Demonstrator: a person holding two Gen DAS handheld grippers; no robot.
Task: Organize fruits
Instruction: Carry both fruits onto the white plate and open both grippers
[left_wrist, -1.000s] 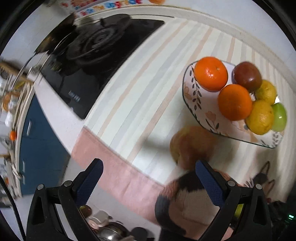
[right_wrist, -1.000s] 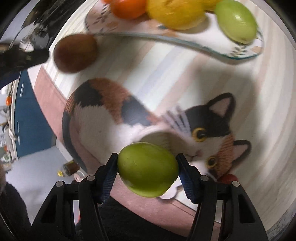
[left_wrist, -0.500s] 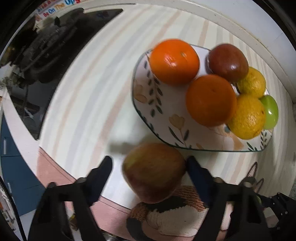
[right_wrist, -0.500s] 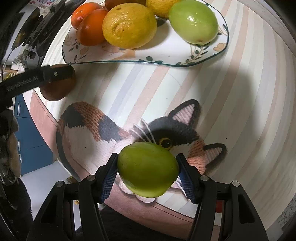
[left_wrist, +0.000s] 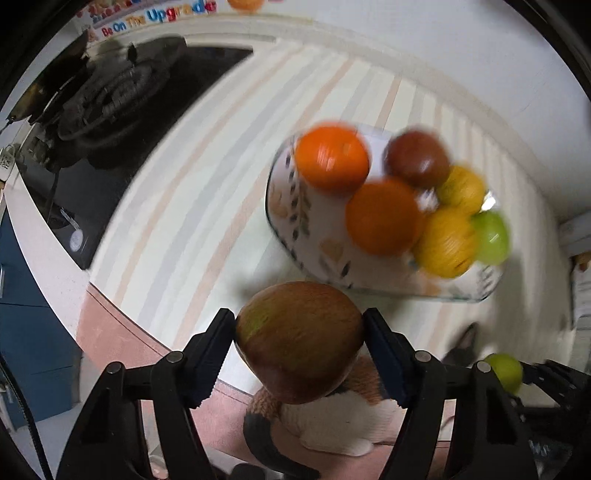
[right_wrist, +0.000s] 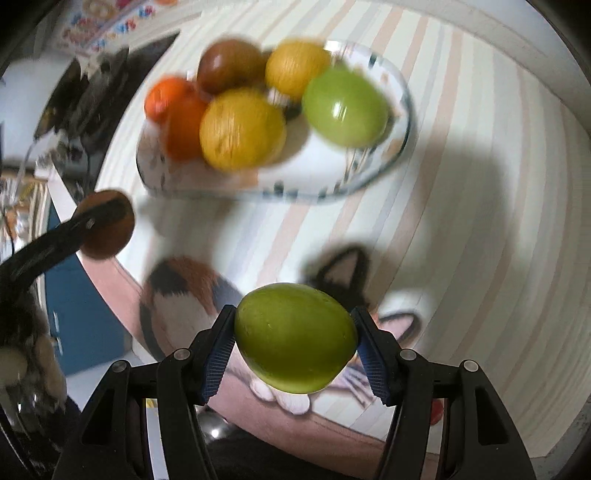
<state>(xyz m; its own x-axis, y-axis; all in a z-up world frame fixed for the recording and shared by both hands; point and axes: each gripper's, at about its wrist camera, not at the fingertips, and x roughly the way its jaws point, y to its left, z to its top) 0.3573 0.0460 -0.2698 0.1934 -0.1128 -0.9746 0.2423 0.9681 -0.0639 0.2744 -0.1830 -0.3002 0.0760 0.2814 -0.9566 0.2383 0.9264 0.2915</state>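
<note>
My left gripper (left_wrist: 299, 341) is shut on a red-brown apple (left_wrist: 300, 338), held above the cat mat just short of the floral plate (left_wrist: 295, 206). The plate carries two oranges (left_wrist: 332, 157), a dark red fruit (left_wrist: 417, 158), two yellow citrus (left_wrist: 445, 242) and a green fruit (left_wrist: 491, 236). My right gripper (right_wrist: 293, 343) is shut on a green fruit (right_wrist: 295, 341), lifted over the cat's face on the mat. In the right wrist view the same plate (right_wrist: 391, 158) lies ahead, and the left gripper with its apple (right_wrist: 107, 229) shows at the left edge.
A black gas stove (left_wrist: 122, 110) fills the counter's far left. The striped mat with a calico cat picture (right_wrist: 192, 295) covers the counter, whose front edge drops to blue cabinets (left_wrist: 26, 314). A white wall runs behind the plate.
The left jaws closed from wide open onto the apple and lifted it off the mat. The right gripper rose with the green fruit and swung toward the plate.
</note>
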